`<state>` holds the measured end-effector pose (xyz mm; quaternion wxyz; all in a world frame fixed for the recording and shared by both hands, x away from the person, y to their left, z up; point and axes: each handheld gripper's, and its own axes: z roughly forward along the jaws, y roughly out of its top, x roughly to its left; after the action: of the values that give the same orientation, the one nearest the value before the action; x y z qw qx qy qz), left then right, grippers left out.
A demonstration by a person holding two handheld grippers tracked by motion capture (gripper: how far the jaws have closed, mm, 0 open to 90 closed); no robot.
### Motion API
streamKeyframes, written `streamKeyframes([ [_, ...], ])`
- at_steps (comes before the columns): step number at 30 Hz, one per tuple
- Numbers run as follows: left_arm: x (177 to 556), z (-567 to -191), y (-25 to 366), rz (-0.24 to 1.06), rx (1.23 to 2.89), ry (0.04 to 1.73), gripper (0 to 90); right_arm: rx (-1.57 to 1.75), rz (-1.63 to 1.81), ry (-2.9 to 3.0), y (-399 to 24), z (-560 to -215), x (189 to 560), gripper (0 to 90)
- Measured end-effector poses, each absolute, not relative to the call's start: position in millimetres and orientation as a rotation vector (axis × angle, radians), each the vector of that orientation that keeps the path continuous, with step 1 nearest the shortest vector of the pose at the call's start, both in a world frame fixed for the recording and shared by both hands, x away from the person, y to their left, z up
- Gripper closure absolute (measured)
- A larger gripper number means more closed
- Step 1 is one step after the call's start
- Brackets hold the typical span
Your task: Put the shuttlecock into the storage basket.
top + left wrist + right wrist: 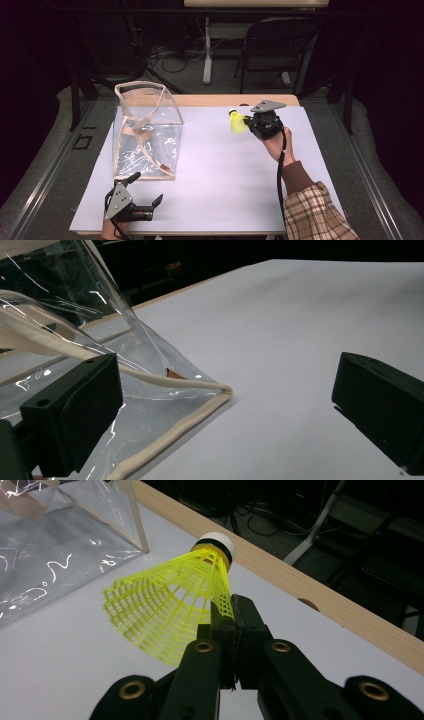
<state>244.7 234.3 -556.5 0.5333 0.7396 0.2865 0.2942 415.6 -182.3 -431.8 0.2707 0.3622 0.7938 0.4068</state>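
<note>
A yellow plastic shuttlecock [236,121] with a white cork tip hangs above the white table surface at the far right. My right gripper [248,121] is shut on its skirt edge; in the right gripper view the jaws pinch the yellow mesh of the shuttlecock [170,610], with the cork pointing up and away. A clear plastic bag [145,131] with cream trim stands upright at the left. Just in front of it, near the table's front edge, my left gripper [146,189] stands open. In the left gripper view the bag's bottom corner [210,390] lies between the wide-apart jaws, touching neither.
The white sheet [220,175] covers a wooden table whose far edge [220,100] shows behind the bag. Beyond the table stand a folding chair [275,45] and a table leg with cables on the floor. A plaid sleeve [315,212] comes in at the bottom right.
</note>
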Motion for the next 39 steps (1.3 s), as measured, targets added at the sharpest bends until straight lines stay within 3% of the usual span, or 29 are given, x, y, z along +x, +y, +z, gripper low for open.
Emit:
streamKeyframes([
  [39,244.5,-556.3,234.6,0.702,1.76,0.68,0.0,0.939,1.136,2.145,-156.3,-416.8,430.9,89.3],
])
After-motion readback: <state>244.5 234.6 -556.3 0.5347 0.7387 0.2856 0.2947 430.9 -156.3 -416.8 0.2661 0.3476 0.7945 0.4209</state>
